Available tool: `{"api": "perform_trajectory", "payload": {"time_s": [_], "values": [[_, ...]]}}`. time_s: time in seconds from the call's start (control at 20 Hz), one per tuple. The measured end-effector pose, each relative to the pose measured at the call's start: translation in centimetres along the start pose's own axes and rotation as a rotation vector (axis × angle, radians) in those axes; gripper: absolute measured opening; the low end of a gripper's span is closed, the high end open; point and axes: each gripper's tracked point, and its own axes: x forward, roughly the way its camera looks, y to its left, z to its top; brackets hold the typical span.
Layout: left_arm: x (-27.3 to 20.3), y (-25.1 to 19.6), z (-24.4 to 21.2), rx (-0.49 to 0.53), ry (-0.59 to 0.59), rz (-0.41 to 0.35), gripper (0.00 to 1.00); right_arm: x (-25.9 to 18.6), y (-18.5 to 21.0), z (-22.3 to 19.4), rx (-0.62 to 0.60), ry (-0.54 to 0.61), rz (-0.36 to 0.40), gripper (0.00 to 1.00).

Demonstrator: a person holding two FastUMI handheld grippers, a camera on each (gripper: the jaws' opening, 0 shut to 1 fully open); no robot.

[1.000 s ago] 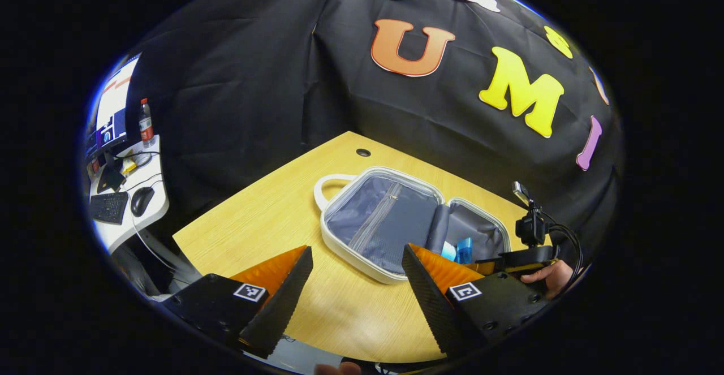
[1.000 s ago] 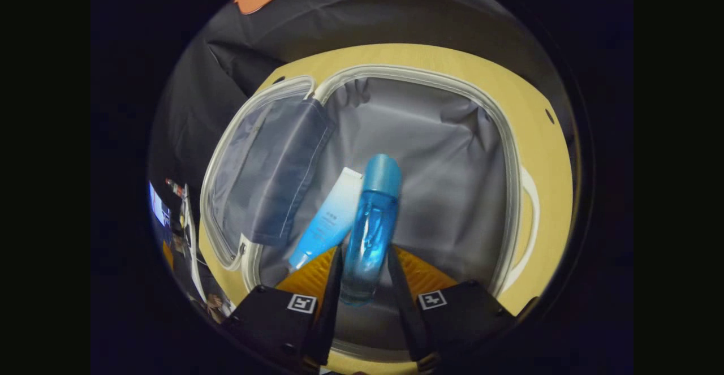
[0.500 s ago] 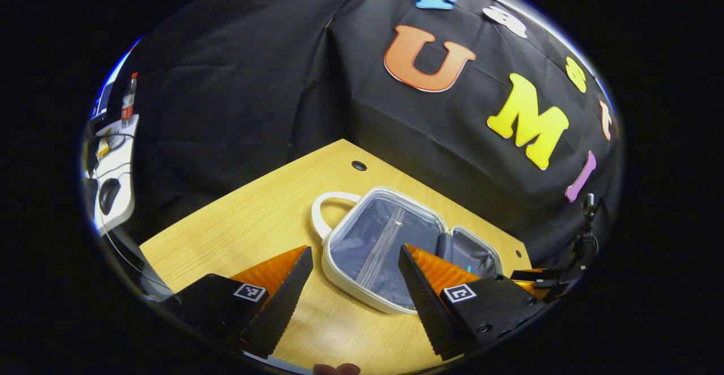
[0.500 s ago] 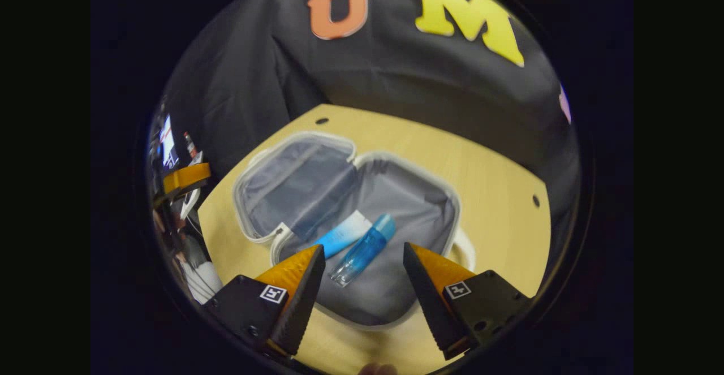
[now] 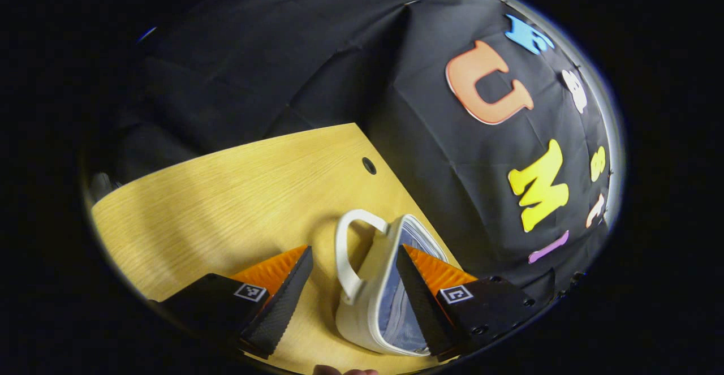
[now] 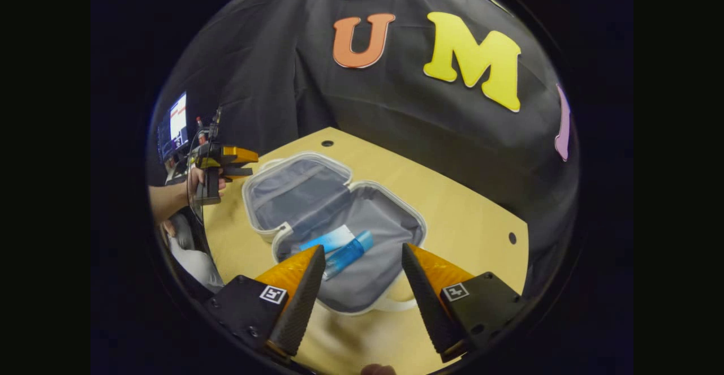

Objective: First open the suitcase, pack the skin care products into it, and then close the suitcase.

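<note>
The small white suitcase [image 6: 423,227] lies open on the wooden table, its grey lining showing. In its near half rest a blue bottle [image 6: 349,252] and a blue-and-white tube [image 6: 328,241], side by side. My right gripper [image 6: 359,301] is open, above and short of the suitcase's near rim, holding nothing. In the right gripper view my left gripper [image 6: 240,160] hovers at the lid's far left edge, held by a hand [image 6: 195,181]. My left gripper [image 5: 350,307] is open, and the lid's shell [image 5: 355,323] and white handle [image 5: 343,250] sit between its fingers, untouched.
The yellow wooden table [image 5: 226,194] has cable holes [image 5: 369,166] near its corners and ends at the black cloth wall. In the right gripper view a lit monitor [image 6: 178,123] stands beyond the table's left edge.
My right gripper opened, let go of the blue bottle and drew back upward; the bottle now lies beside the tube. My left gripper swung round to the lid's handle side.
</note>
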Motion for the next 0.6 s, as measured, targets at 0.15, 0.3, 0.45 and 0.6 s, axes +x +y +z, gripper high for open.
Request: {"api": "perform_trajectory", "payload": {"time_s": [0.15, 0.3, 0.45, 0.6], "values": [[1.9, -0.2, 0.4, -0.149, 0.013, -0.071, 0.92, -0.3, -1.4, -0.5, 0.028, 0.017, -0.042, 0.81], [4.0, 0.3, -0.2, -0.272, 0.038, -0.098, 0.83, -0.1, -1.9, -1.0, 0.088, 0.043, -0.048, 0.81], [4.6, -0.1, -0.5, -0.341, 0.050, -0.117, 0.77, -0.2, -2.5, -0.5, 0.110, 0.033, -0.059, 0.81], [5.0, -0.8, -0.1, -0.349, 0.044, -0.103, 0.31, -0.3, -2.5, -0.3, 0.118, 0.021, -0.057, 0.81]]}}
